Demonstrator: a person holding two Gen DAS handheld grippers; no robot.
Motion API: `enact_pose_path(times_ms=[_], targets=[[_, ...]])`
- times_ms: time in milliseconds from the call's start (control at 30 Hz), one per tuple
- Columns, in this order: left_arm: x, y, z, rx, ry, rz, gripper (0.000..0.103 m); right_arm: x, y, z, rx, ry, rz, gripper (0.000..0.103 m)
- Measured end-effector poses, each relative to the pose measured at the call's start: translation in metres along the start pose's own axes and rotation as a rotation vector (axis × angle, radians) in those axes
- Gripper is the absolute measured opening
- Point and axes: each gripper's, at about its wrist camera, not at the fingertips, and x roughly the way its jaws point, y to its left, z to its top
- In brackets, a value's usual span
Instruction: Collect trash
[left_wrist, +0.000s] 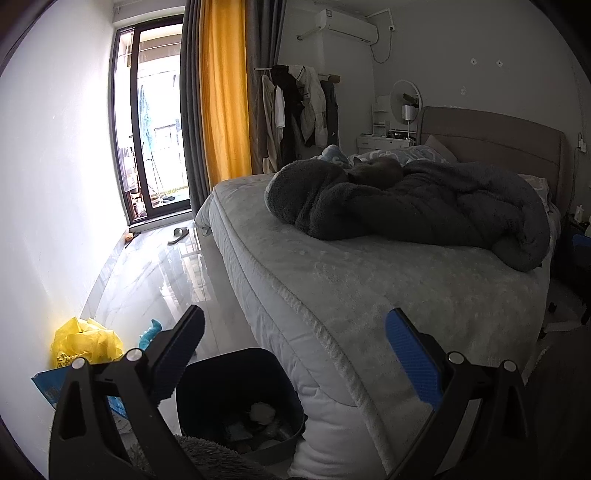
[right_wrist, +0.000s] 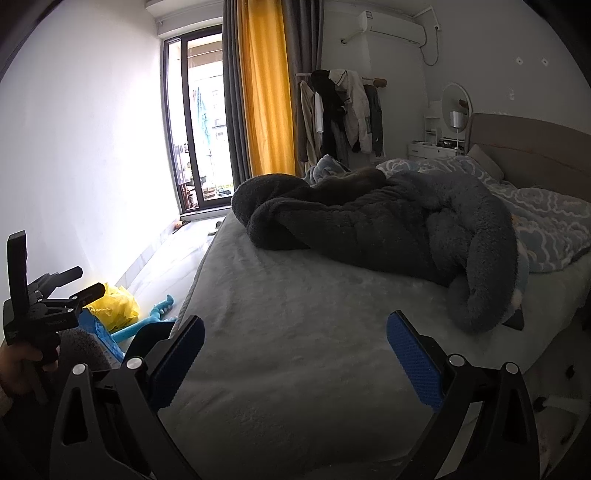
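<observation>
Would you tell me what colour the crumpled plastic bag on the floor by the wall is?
Yellow. The plastic bag shows best in the left wrist view.

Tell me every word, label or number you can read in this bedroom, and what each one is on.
Nothing here can be read with certainty.
Air conditioner: a small sticker on its left end, too small to read.
Blue package on the floor by the yellow plastic bag: pale print, blurred.
Left gripper, as seen from the right wrist camera: faint lettering on its black body, too blurred to read.
</observation>
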Motion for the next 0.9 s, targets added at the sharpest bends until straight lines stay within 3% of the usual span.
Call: enact_pose_path(times_ms=[900], targets=[[-0.0004,0.0013,-0.0001,-0.013,0.0,0.001,0.1,0.0,0.0013,0.0001,-0.002,0.002,0.002,0.1]])
